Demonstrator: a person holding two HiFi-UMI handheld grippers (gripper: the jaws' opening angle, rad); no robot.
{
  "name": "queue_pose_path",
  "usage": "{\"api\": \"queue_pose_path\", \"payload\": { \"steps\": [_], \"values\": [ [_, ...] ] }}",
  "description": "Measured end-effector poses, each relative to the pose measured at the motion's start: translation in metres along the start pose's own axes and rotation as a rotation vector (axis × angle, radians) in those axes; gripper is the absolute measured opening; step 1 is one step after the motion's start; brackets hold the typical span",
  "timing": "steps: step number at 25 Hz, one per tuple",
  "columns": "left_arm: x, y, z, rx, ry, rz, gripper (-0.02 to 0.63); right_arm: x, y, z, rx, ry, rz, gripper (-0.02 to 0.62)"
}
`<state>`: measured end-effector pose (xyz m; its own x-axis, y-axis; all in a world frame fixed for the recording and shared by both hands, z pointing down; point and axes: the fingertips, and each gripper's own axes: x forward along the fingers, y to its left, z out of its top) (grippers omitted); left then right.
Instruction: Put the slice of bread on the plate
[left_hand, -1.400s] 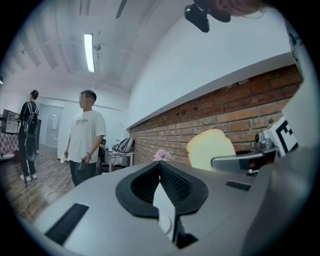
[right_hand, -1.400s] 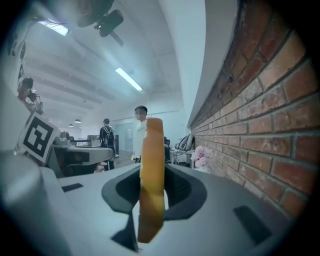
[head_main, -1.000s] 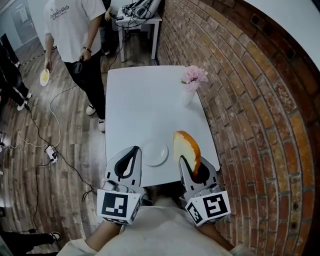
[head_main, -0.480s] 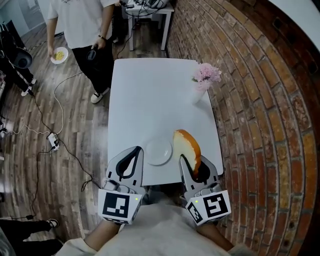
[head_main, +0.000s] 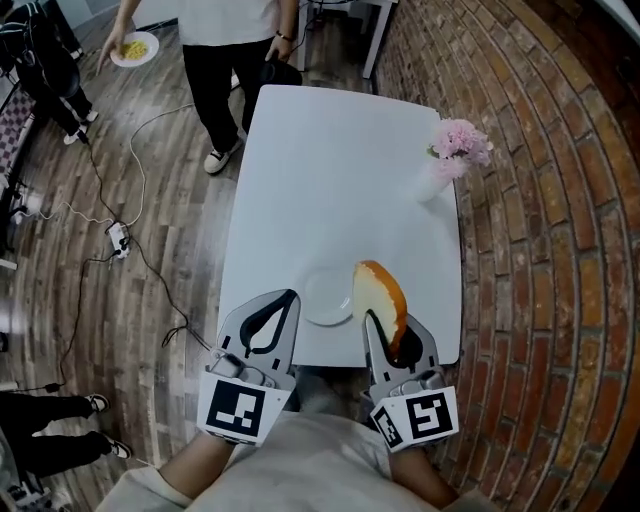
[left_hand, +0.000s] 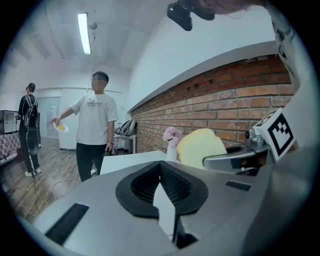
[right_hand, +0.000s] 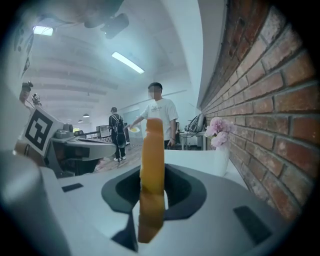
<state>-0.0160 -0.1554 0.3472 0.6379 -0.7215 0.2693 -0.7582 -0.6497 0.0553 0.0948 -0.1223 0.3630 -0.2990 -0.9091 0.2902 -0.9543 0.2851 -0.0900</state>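
Head view: the left gripper (head_main: 287, 297) is pinched closed and empty at the table's (head_main: 330, 180) near edge, the plate (head_main: 322, 300) sits just right of it, and the right gripper (head_main: 390, 335) clamps the bread (head_main: 380, 293) on edge by the plate's right rim.

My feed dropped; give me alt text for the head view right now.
The right gripper holds a slice of bread on edge in its jaws, just right of an empty white plate near the close edge of the white table. The left gripper is shut and empty left of the plate; a vase of pink flowers stands by the brick wall.
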Motion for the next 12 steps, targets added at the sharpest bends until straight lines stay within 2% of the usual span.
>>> {"api": "queue_pose_path", "payload": {
  "steps": [12],
  "values": [
    [0.016, 0.006, -0.023, 0.008, 0.078, 0.025, 0.011, 0.047, -0.007, -0.054, 0.042, 0.107, 0.109, 0.094]
  ]
}}
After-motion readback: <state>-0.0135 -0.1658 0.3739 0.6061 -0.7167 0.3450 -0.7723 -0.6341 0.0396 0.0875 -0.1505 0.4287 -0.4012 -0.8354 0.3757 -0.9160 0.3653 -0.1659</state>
